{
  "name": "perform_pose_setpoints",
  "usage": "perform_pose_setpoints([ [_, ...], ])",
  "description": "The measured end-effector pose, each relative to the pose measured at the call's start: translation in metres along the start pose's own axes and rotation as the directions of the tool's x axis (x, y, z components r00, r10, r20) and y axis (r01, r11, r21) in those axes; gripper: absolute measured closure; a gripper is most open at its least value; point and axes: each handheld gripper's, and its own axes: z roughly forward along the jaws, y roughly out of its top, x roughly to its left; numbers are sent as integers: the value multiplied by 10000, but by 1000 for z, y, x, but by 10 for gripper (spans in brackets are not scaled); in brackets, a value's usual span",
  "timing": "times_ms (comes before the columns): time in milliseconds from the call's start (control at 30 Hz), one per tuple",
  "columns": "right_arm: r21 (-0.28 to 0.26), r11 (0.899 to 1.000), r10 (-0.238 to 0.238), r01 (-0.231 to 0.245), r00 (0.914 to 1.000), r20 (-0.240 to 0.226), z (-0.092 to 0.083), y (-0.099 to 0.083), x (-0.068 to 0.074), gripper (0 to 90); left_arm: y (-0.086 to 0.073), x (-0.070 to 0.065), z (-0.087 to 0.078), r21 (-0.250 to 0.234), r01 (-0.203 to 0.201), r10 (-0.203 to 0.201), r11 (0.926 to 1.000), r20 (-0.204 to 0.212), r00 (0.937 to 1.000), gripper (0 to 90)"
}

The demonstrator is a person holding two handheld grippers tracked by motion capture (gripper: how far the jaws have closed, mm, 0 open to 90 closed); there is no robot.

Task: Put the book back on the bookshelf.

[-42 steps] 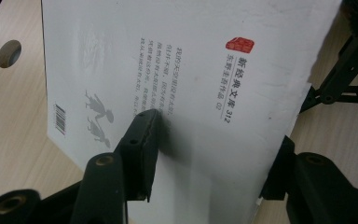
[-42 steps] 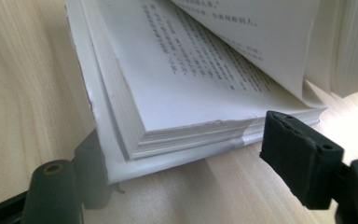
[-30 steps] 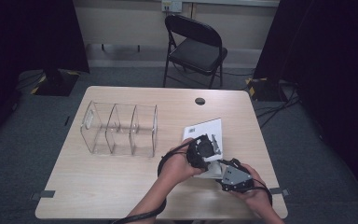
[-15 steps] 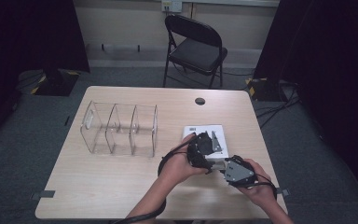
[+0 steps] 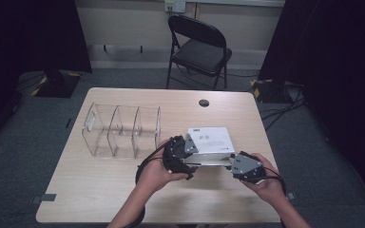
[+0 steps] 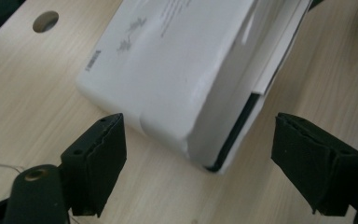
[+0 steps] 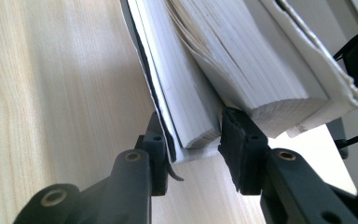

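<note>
Change: since a second ago, both grippers are sitting closer around the book, and the right gripper is now angling in at its near right corner rather than resting beside it.
Book: thick white paperback book is lying on the right half of the light wooden table, its near edge lifting slightly, pages fanning open in the right gripper view.
Right gripper: black right gripper is clamping a thin wad of the lowest pages and the cover at the book's corner, jaws drawn close together on it.
Left gripper: black left gripper is standing with jaws spread wide, the book's corner lying between them, neither jaw touching it.
Hands: left hand and right hand are gripping the grippers near the table's front edge.
Surroundings: clear plastic three-compartment organiser is standing just left of the book; a black folding chair is sitting beyond the table.
</note>
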Motion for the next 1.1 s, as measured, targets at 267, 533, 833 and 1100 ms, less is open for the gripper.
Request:
perform_pose_setpoints([
  [267,63,10000,-16,19,9988,-487,-2,9,-5,646,-26,0,4,46,343,-344,9994,216,9992,169],
  [533,87,9996,283,-277,9959,-865,-9,13,-13,652,-53,0,15,198,813,-821,9965,430,9957,169],
  [833,360,9990,296,-254,9920,-1227,-15,19,-19,660,-72,-3,24,520,1027,-1049,9933,420,9936,175],
  [1100,417,9979,547,-486,9854,-1609,-20,23,-26,664,-87,-5,30,562,1091,-1120,9924,530,9923,170],
])
